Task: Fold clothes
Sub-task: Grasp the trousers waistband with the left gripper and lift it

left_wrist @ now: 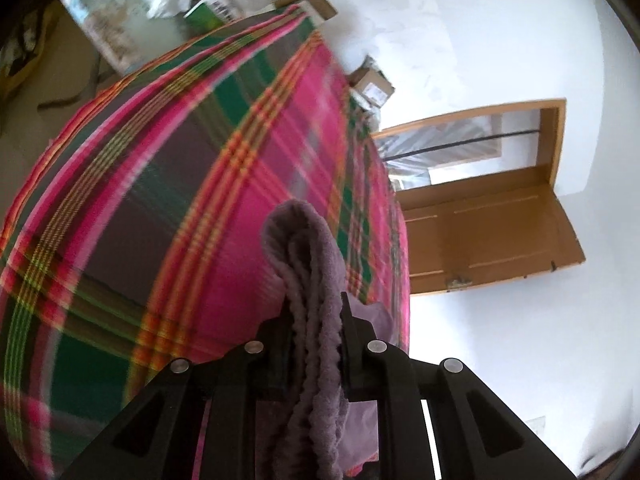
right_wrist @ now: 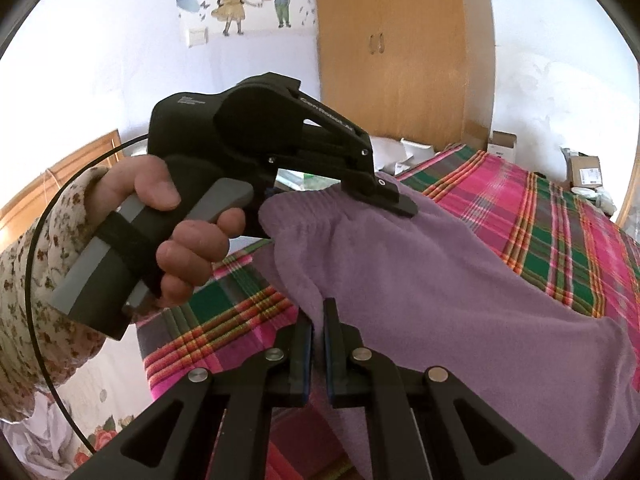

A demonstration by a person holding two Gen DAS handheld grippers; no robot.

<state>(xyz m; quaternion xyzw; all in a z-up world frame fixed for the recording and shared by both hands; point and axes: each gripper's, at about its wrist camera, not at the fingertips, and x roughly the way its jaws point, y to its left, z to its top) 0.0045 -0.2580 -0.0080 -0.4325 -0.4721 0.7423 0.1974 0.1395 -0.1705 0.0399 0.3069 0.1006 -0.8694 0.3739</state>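
both grippers' fingers [right_wrist: 300,344] pinch fuzzy purple fleece [right_wrist: 420,264], seemingly gathered.

I observe my right gripper [right_wrist: 318,320] clamped on the purple garment's [right_wrist: 420,280] edge, my left gripper [right_wrist: 394,200] pinching its waistband above the plaid bed [right_wrist: 560,216].

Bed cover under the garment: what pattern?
Pink, green and grey plaid bed cover with orange-yellow stripes; clearest in the left wrist view.
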